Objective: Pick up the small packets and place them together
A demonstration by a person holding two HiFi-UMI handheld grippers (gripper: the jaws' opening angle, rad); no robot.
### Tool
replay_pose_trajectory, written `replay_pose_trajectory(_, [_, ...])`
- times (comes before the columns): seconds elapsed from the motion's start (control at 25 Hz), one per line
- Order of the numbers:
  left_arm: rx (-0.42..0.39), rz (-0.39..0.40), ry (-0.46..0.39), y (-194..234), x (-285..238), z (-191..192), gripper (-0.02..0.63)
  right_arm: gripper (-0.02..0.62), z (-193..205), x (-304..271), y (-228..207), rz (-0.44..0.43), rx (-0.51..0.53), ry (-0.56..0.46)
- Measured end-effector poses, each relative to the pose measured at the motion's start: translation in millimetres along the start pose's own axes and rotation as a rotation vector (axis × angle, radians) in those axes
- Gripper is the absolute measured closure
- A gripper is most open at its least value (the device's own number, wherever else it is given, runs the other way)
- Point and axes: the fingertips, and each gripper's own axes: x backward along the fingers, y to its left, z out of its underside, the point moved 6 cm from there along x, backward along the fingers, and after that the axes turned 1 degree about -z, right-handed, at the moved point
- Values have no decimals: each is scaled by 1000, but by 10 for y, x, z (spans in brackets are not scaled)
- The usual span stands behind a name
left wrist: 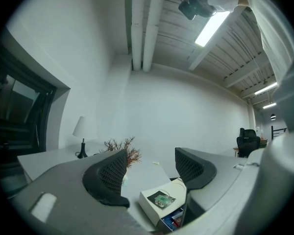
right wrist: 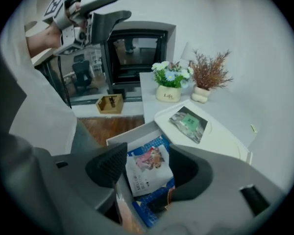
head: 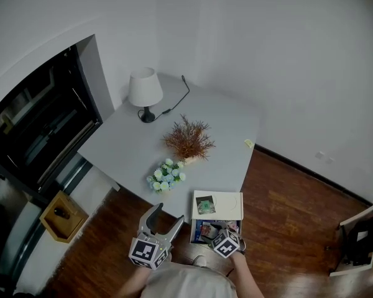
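Pointing downward, the right gripper [right wrist: 147,169] is shown with jaws apart; a white packet [right wrist: 146,180] is framed between them, not pinched, inside an open drawer [right wrist: 130,134]. A green-labelled packet [right wrist: 188,124] is seen on the white box [right wrist: 223,143] above. The left gripper [left wrist: 151,173] is held level, jaws apart, empty.

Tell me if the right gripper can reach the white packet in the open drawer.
Probably yes: the right gripper, jaws apart, points at the white packet, lying uncovered on top in the drawer.

A grey table [head: 224,117] bears a lamp [head: 144,89], dried plant [head: 188,139] and potted flowers [head: 166,174].
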Motion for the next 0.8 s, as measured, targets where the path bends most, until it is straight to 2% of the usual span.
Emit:
replay_pose_trajectory(0.24, [6,-33,9,58,70,29,295,316,77,-296,32,-40,96,149])
replay_pose_trajectory(0.28, [7,-36,9,65,72,29,295,296,92,-345,30,-48,107,168])
replay_pose_trajectory(0.32, [8,-38,8,72,73,29,295,176,103,-391,32,-57,116,182])
replay_pose_trajectory(0.36, [9,-40,7,78,76,30,295,164,108,-429,39,-66,122,190])
replay_pose_trajectory(0.52, [13,-48,5,100,95,36,295,217,181,-532,51,-54,132,228])
replay_pose_trajectory(0.68, [14,-52,4,126,106,45,295,236,227,-547,25,-35,148,260])
replay_pose_trajectory(0.72, [15,-54,5,133,109,49,295,299,226,-541,18,-24,155,264])
replay_pose_trajectory(0.8, [18,-55,7,139,111,56,295,328,219,-519,5,-1,158,260])
